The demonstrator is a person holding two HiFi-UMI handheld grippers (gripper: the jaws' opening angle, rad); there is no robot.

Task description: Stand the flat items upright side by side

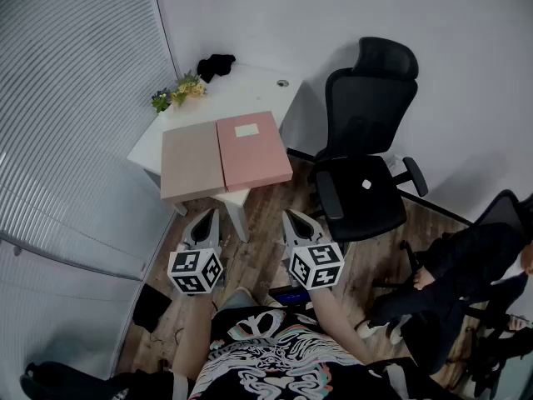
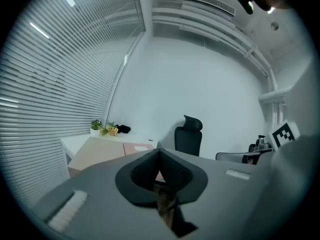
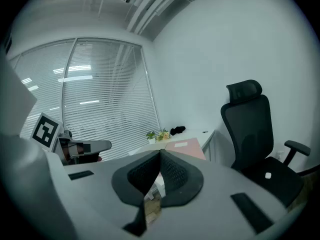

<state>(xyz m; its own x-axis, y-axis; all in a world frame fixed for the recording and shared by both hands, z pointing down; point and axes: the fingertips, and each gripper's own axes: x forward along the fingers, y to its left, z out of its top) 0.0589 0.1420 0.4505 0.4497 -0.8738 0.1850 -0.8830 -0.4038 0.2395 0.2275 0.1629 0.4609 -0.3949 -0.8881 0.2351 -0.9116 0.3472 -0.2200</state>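
Lying flat on the white tabletop (image 1: 250, 90), the tan folder (image 1: 191, 163) and the pink folder (image 1: 251, 150) are resting side by side with their long edges touching. Together they are covering the near part of the tabletop and reaching its near edge; the tan one is sitting toward the left edge, and the pink one, carrying a pale label (image 1: 247, 130), toward the right. A small plant with yellow flowers (image 1: 176, 92) is standing at the far left corner, and a black object (image 1: 215, 65) is lying by the far edge.

The left gripper (image 1: 208, 220) and the right gripper (image 1: 293, 222) are hovering over the wooden floor, short of the near edge and clear of both folders. Each is keeping its jaws pressed together on nothing. A black office chair (image 1: 366, 165) is standing right of the table.
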